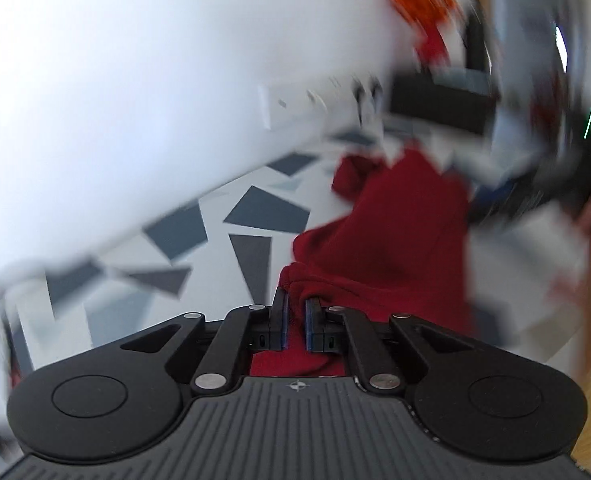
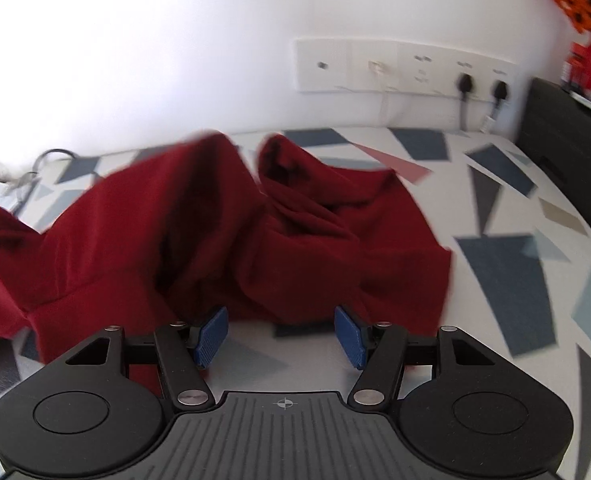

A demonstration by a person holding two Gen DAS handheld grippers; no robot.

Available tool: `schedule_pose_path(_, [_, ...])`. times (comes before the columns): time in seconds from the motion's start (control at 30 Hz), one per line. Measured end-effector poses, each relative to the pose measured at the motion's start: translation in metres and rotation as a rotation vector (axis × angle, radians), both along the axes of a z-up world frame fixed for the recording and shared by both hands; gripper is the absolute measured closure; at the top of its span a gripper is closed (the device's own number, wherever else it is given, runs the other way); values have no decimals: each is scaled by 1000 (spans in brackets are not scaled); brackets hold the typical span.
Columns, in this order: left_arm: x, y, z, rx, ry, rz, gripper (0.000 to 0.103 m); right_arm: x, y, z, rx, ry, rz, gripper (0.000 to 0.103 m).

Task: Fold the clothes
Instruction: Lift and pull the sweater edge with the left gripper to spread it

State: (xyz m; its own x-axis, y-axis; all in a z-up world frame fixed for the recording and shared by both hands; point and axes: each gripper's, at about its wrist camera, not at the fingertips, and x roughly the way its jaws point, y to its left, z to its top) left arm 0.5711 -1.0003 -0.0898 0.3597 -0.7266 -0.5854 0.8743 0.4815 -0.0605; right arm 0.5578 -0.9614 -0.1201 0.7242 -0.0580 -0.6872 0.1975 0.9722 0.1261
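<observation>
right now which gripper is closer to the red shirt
Left. The left gripper is shut on a fold of the red shirt; the right gripper is open just short of its near edge.

Garment (image 2: 223, 240) dark red – tablecloth (image 2: 495, 208) white, grey-blue shards – fingers (image 2: 351, 336) blue.

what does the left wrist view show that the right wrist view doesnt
Only the left wrist view shows the left hand-held gripper shut on a bunched edge of the red garment.

Only the right wrist view shows the right hand-held gripper open, with nothing between its blue pads, just short of the garment's near edge, plus two black plugs in sharp detail.

Both show the crumpled red garment on the geometric-patterned cover, the white wall and the socket strip.
</observation>
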Motion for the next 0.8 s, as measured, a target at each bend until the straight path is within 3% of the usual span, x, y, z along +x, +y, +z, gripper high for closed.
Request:
schedule_pose_path(0.1, [-4, 55, 1, -125, 164, 144, 95, 15, 6, 9, 20, -31, 58, 47])
schedule_pose_path(0.2, [-11, 94, -24, -132, 282, 313, 95, 34, 16, 14, 19, -40, 104, 47])
schedule_pose_path(0.27, [-17, 103, -39, -70, 304, 380, 94, 45, 24, 14, 19, -32, 137, 46])
schedule_pose_path(0.43, [-32, 88, -48, 141, 144, 349, 86, 57, 43, 12, -7, -6, 204, 44])
schedule_pose_path(0.6, [-42, 70, -46, 228, -2, 260, 61, 45, 51, 14, -24, 8, 232, 44])
schedule_pose_path(0.8, [-44, 57, -47, 303, -106, 209, 45, 17, 42, 12, 21, 42, 229, 43])
